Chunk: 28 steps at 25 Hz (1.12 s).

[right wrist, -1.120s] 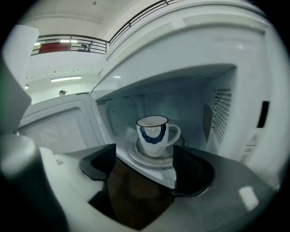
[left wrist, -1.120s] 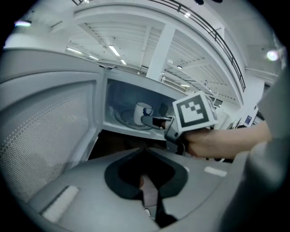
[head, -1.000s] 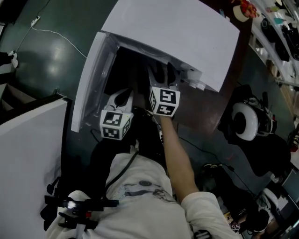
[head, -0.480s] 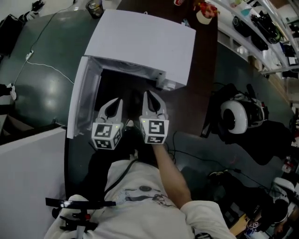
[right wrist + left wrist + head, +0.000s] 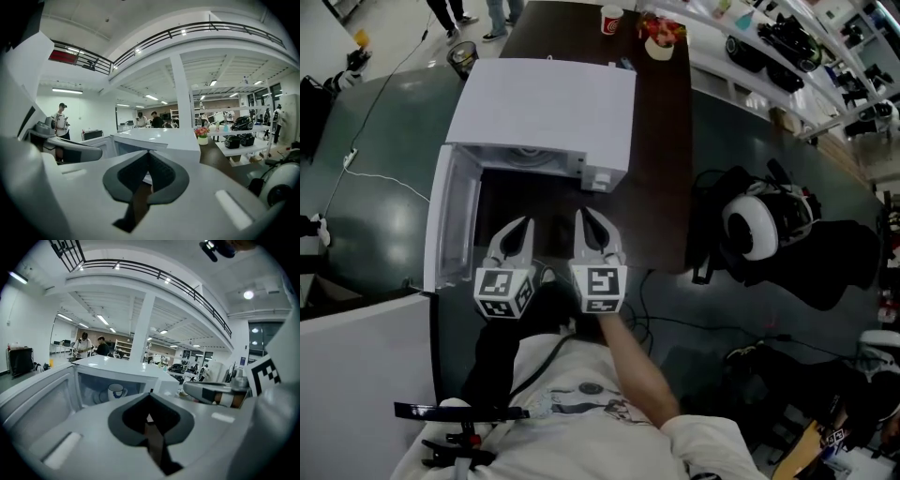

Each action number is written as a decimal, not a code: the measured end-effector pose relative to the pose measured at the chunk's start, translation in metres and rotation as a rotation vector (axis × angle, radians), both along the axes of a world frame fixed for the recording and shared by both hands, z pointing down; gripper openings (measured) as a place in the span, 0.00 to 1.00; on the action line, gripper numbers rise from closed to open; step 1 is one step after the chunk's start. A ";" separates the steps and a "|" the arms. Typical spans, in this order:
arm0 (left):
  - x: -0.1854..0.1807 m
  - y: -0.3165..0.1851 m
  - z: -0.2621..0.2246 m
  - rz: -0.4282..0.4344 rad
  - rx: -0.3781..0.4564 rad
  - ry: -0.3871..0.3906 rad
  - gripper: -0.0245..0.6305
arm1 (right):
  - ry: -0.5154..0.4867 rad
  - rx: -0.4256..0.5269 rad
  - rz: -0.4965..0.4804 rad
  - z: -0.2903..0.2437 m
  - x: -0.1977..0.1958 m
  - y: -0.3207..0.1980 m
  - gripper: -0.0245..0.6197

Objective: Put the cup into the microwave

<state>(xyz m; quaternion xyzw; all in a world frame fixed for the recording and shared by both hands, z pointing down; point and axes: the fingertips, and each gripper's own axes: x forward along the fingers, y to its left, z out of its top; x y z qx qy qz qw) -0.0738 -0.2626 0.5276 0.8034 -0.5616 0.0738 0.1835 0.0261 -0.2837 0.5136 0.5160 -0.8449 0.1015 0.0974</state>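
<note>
**Cup sits in the microwave, both claws shut and empty in front of it**

Head view: my two grippers hang side by side in front of the open white microwave (image 5: 544, 103), tips pointing at the cavity. The microwave is on the dark brown table (image 5: 661, 187). Its door (image 5: 450, 225) is swung out to the left side of the picture.

The left gripper (image 5: 525, 222) is just right of the door's lower edge, and the right gripper (image 5: 584, 214) is just beside it. The two are close but apart. Neither tip is inside the cavity.

Left gripper view: the jaws meet at the tips and there is nothing between them. Past them I see the cup (image 5: 115, 391), white with a dark rim, upright inside the microwave on the round turntable, handle to the right. No claw touches it. My other claw crosses this view at the right.

Right gripper view: jaws pressed together, nothing held. They point at the microwave's front right corner, and the left claw shows at the left edge.

In the head view the cavity is too dark to make out the cup.

Far end of the table: a red cup (image 5: 610, 19) and a flower pot (image 5: 659, 33). People stand in the background in both gripper views.
</note>
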 end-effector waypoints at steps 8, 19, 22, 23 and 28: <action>0.011 -0.005 -0.020 0.049 0.067 0.010 0.03 | 0.004 0.039 0.060 -0.014 0.015 0.005 0.04; -0.007 0.006 -0.046 0.112 0.118 0.004 0.03 | 0.014 0.059 0.123 -0.035 0.005 0.023 0.04; -0.006 0.015 -0.048 0.147 0.120 0.012 0.03 | 0.021 0.057 0.141 -0.041 0.003 0.030 0.04; -0.006 0.019 -0.049 0.158 0.120 0.013 0.03 | 0.023 0.058 0.147 -0.042 0.003 0.033 0.04; -0.011 0.038 -0.052 0.172 0.119 0.007 0.04 | 0.027 0.065 0.165 -0.050 -0.004 0.051 0.04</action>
